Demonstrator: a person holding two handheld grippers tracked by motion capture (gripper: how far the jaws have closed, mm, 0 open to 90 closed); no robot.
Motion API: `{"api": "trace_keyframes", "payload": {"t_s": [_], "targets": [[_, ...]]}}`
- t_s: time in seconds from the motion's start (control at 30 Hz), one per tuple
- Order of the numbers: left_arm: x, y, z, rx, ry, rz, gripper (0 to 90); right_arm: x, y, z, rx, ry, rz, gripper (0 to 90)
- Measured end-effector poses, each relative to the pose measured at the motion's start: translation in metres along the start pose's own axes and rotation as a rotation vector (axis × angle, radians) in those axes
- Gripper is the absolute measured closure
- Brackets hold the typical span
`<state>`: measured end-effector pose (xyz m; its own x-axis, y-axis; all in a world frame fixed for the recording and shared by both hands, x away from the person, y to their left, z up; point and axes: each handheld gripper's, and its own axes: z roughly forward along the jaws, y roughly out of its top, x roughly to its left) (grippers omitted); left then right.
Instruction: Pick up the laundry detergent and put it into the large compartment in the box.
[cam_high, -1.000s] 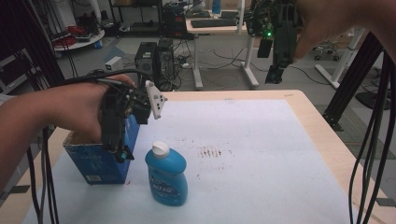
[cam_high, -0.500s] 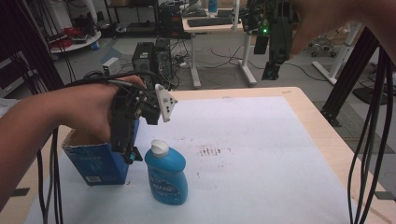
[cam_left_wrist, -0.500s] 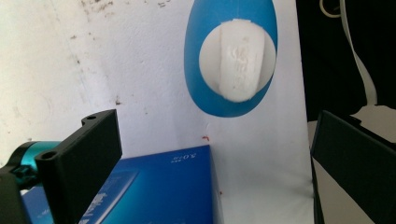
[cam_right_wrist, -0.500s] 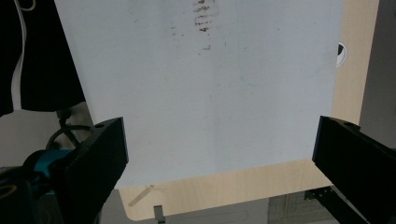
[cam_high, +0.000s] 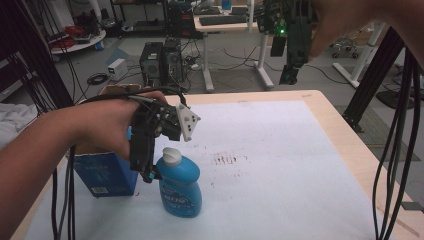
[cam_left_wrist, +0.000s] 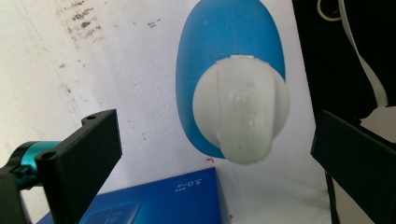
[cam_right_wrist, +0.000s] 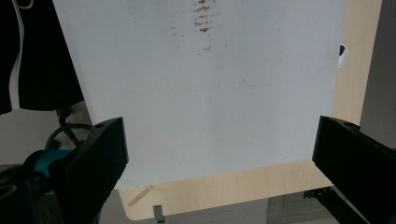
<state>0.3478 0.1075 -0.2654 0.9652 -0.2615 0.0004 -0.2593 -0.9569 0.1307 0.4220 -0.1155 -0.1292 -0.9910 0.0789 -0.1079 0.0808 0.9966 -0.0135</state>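
Note:
A blue bottle (cam_high: 180, 192) with a white cap (cam_high: 172, 156) stands upright near the front of the white mat (cam_high: 280, 165). My left gripper (cam_high: 149, 172) points down right beside the cap, between the bottle and a blue box (cam_high: 107, 175). In the left gripper view the cap (cam_left_wrist: 240, 109) and the blue bottle (cam_left_wrist: 224, 42) are seen from above, and the left gripper (cam_left_wrist: 215, 128) is open with a jaw on either side of the cap, not touching it. My right gripper (cam_high: 289, 75) is held high over the table's far edge. In its own view the right gripper (cam_right_wrist: 219, 135) is open and holds nothing.
A patch of brown stains (cam_high: 229, 159) marks the mat's middle. The wooden table (cam_high: 345, 135) borders the mat. Black cables (cam_high: 400, 150) hang at the right. Computer towers (cam_high: 162, 62) and desks stand on the floor behind.
My left gripper has moved right from above the blue box to over the bottle's cap. The right gripper has drifted slightly left and stays raised.

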Motion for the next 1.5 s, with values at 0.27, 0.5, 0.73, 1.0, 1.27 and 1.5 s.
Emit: {"api": "trace_keyframes", "payload": {"t_s": [0.27,0.5,0.73,1.0,1.27,1.5], "targets": [[0.001,0.007,0.014,0.021,-0.014,0.013,1.8,-0.001,0.001,0.001,0.001,0.005,-0.003,2.4],[0.001,0.012,0.025,0.051,-0.017,0.019,1.8,0.0,0.002,0.003,0.003,0.005,-0.004,2.4],[0.0,0.016,0.032,0.08,-0.019,0.022,1.8,0.003,0.003,0.003,0.006,0.002,-0.011,2.4],[0.0,0.02,0.035,0.098,-0.014,0.025,1.8,0.004,0.002,0.004,0.003,0.004,-0.011,2.4],[-0.004,0.023,0.034,0.115,0.006,0.027,6.4,0.005,0.0,0.004,0.0,-0.003,-0.011,2.4],[-0.004,0.024,0.034,0.122,0.025,0.034,9.5,0.006,-0.001,0.003,0.0,-0.004,-0.005,2.4]]}}
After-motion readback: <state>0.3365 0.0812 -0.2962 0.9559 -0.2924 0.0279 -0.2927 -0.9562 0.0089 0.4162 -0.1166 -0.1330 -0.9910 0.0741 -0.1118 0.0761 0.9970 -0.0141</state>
